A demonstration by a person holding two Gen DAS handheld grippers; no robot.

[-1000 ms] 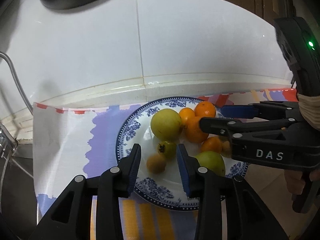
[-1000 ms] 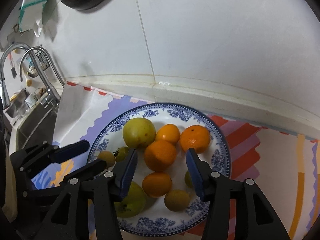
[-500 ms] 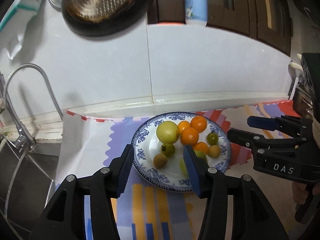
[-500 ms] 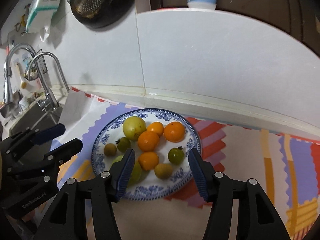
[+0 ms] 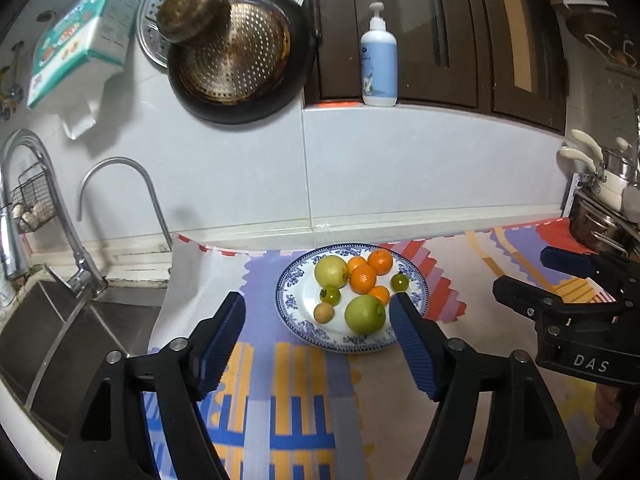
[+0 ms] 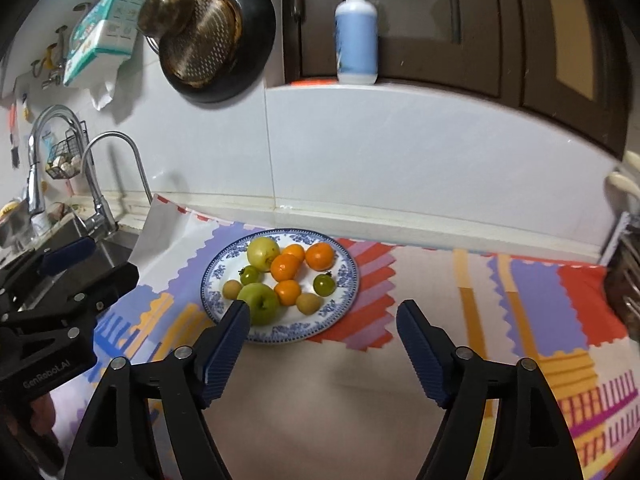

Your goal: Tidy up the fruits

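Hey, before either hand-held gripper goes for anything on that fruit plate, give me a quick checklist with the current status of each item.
1. Left hand-held gripper empty: ok, its jaws have just been opening and nothing is between them.
2. Right hand-held gripper empty: ok, jaws just opening too, nothing between them.
3. All fruit on the blue-patterned plate: ok, none lies on the patterned mat.
4. Both grippers clear of the plate: ok, they hang short of it, near the front rim.
5. Big green apple reachable: ok, it sits at the plate's near edge.
6. A place to sort fruit into: cannot tell, no second dish is visible.
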